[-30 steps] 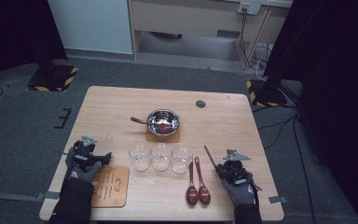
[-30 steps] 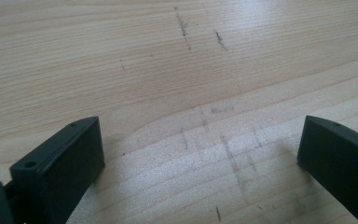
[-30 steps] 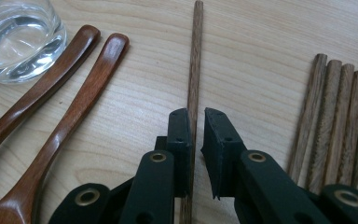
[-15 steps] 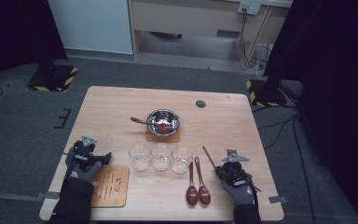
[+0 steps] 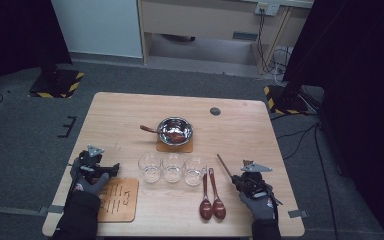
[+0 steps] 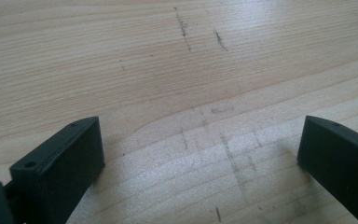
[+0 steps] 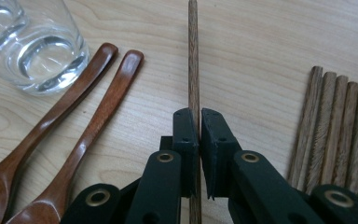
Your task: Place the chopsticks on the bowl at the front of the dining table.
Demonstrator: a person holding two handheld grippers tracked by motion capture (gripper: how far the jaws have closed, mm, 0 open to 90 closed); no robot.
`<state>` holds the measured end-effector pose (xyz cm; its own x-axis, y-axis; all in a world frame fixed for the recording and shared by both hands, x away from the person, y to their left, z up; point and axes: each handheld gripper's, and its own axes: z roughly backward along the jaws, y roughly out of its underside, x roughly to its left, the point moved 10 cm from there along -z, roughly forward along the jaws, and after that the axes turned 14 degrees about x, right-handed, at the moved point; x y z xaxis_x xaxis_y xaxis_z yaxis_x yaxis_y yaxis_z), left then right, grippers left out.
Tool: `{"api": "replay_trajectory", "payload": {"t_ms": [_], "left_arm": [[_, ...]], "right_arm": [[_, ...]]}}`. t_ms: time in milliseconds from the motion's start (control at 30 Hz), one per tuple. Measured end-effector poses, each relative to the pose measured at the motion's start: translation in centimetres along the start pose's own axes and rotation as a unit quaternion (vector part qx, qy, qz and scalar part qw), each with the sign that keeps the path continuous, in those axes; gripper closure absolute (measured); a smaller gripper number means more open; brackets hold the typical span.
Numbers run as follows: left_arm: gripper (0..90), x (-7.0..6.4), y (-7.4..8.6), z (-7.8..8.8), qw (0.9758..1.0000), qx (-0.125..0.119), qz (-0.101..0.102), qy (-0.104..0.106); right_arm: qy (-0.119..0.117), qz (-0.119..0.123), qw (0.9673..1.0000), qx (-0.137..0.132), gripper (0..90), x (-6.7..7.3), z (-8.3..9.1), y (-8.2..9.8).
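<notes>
Chopstick (image 7: 194, 51) is clamped between the jaws of the right hand-held gripper (image 7: 195, 122), the stick running straight ahead out of the jaws over the bench (image 7: 261, 42); in the high view the same stick (image 5: 224, 166) angles up-left from the right hand-held gripper (image 5: 241, 178), near the bench's right front. Compared with a second ago the right hand-held gripper has shifted slightly toward the left and forward, and the stick now reads as lifted, tip clear of the wood, so the pick looks done and the carry is starting. The remaining chopsticks (image 7: 335, 130), a bundle of five, lie side by side just right of the jaws. Two wooden spoons (image 7: 74, 140) lie to the left, near a glass (image 7: 32, 46). High view: three glasses (image 5: 172, 168) in a row, metal bowl (image 5: 174, 131) with a spoon on a coaster behind them, wooden rack board (image 5: 117, 199) at left front. Left hand-held gripper (image 5: 99, 170) sits by that board, its position about the same as in the earlier frames; its jaws stand wide apart over bare bench (image 6: 177, 93), holding nothing. Judgement: one stick picked, destination not yet clear; likely a glass or the board.
</notes>
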<state>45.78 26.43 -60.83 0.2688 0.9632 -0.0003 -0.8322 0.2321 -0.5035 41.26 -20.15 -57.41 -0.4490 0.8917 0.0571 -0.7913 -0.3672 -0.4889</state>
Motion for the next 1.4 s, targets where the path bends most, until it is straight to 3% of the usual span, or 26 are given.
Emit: {"api": "replay_trajectory", "payload": {"t_ms": [733, 1400], "left_arm": [[0.0, 0.0, 0.0, 0.0, 1.0000, 0.000, 0.000, 0.000], [0.0, 0.0, 0.0, 0.0, 1.0000, 0.000, 0.000, 0.000]], "right_arm": [[0.016, -0.021, 0.9977, -0.062, 85.0, -1.5, 4.1, -2.8], [0.022, -0.021, 0.9939, -0.106, 85.0, -1.1, 6.3, -7.4]]}}
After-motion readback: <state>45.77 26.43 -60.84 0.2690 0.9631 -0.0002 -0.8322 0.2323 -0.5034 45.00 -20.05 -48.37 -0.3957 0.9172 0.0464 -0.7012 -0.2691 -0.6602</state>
